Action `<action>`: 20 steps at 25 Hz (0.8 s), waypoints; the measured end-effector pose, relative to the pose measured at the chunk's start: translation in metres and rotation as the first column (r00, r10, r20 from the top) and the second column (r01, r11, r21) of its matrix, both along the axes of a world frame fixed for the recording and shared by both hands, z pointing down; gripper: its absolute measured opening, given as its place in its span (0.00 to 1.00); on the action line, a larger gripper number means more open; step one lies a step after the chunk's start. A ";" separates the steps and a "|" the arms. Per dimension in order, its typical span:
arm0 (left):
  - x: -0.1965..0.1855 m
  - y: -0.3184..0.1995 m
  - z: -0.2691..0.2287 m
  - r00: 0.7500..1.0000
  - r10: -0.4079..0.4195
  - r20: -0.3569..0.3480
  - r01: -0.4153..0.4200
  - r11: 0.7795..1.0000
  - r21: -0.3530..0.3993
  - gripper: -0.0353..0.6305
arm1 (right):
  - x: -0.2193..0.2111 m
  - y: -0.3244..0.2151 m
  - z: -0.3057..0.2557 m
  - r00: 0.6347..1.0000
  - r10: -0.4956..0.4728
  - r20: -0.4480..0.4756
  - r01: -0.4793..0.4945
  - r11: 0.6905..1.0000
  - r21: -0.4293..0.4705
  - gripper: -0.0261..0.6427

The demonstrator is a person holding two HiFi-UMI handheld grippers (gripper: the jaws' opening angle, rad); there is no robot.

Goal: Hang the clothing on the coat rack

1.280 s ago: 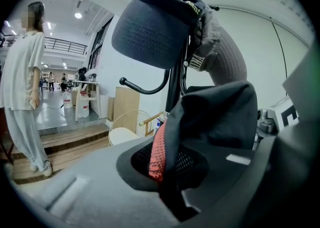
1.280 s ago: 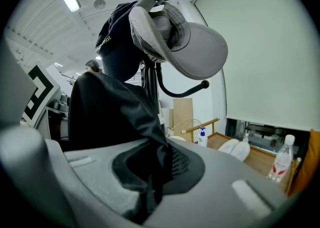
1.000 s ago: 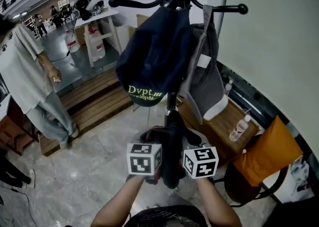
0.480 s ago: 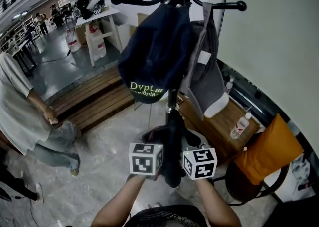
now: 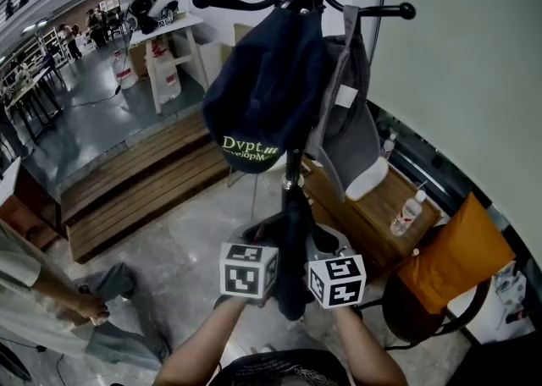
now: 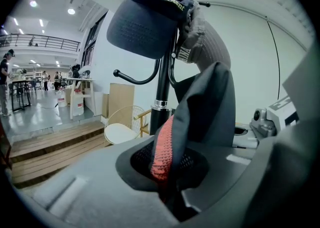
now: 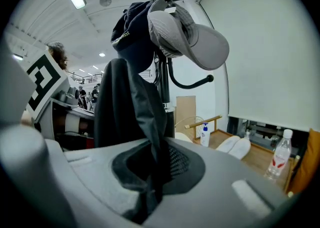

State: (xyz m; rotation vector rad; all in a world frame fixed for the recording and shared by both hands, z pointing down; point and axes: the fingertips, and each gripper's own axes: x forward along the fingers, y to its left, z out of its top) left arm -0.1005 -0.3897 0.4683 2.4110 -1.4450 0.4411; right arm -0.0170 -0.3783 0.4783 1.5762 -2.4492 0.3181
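Left gripper view: I read the left gripper [image 6: 167, 192] as pinched tight on a dark fabric garment [image 6: 212, 102] w/ an orange-red knitted strip [image 6: 161, 149] along one edge. The cloth rises out of the jaws in a tall fold. Right gripper view, same story: right gripper [image 7: 147, 192] is clamped on a black fold of that garment, no gap btw pads and cloth. Head view: both grippers sit side by side, marker cubes up, w/ the garment bunched and hanging btw them. It hangs just in front of the lower pole of the tall black coat rack w/ curved ball-tipped hooks [image 5: 227, 2]. Garment is held below the hats, not hung on any hook. On the rack I see a navy baseball cap w/ green lettering [image 5: 267, 79]. Touching it on the right is a grey cap w/ pale brim [image 5: 351, 135]. Bkgd: low wooden platform [image 5: 144, 177], clear plastic bottle [image 5: 407, 217] on a wooden bench [image 5: 381, 196], orange seat back [image 5: 453, 257], a person [image 5: 42, 317] at lower-left edge.
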 end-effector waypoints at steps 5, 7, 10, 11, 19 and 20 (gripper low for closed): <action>0.003 0.005 0.000 0.999 0.031 -0.008 -0.031 1.000 0.005 0.07 | -0.001 0.004 -0.003 1.000 0.008 -0.015 -0.008 1.000 0.021 0.07; 0.004 0.006 -0.003 0.999 0.044 -0.013 -0.044 0.999 0.012 0.07 | -0.003 0.006 -0.004 1.000 0.007 -0.022 -0.006 1.000 0.026 0.08; 0.005 0.011 -0.004 0.998 0.062 -0.013 -0.062 0.998 0.009 0.08 | -0.004 0.009 -0.005 1.000 0.010 -0.028 -0.009 1.000 0.028 0.09; 0.005 0.012 -0.003 0.998 0.067 -0.013 -0.067 0.998 0.008 0.08 | -0.005 0.010 -0.006 1.000 0.013 -0.029 -0.012 0.999 0.030 0.09; 0.007 0.022 -0.012 0.994 0.104 -0.018 -0.104 0.994 0.037 0.17 | -0.004 0.023 -0.012 0.999 0.042 -0.035 -0.041 0.999 0.036 0.11; 0.007 0.023 -0.013 0.994 0.108 -0.019 -0.107 0.993 0.042 0.18 | -0.004 0.024 -0.012 0.998 0.046 -0.035 -0.045 0.998 0.037 0.11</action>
